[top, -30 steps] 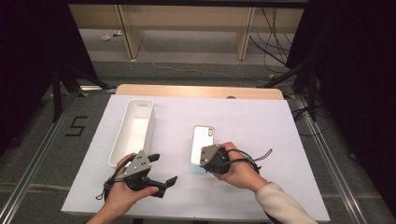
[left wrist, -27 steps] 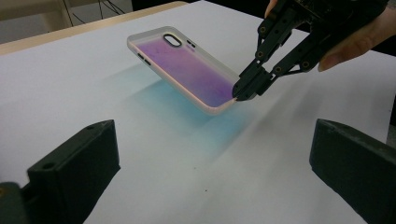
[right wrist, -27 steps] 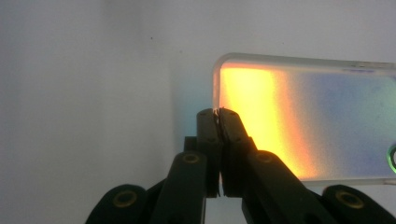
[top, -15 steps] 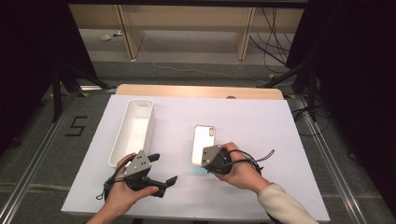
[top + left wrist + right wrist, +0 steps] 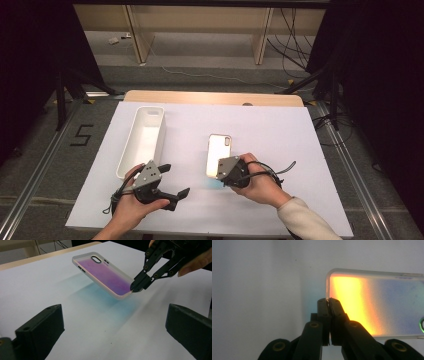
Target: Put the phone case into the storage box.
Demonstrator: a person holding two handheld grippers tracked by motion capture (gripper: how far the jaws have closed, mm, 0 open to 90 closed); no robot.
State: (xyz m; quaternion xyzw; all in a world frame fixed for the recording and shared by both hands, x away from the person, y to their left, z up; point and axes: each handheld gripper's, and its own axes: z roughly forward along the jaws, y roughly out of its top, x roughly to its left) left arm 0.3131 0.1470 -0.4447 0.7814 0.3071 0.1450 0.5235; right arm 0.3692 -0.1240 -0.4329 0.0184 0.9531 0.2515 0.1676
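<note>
the right gripper (image 5: 223,171), clamped on the near end of the phone case (image 5: 218,153), now tilts it up, its near end lifted clear of the tabletop (image 5: 280,130).

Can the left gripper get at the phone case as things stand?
Probably yes. The left gripper is open and aimed at the case, with bare table between them. The right gripper pinches one corner, holding the case tilted up, leaving its long edges free.

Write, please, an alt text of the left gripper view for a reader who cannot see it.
The right gripper pinches the near edge of a translucent phone case and holds it tilted above the white table, which shows a bluish tint beneath it. The left gripper's two black fingers stand wide apart in the foreground.
</note>
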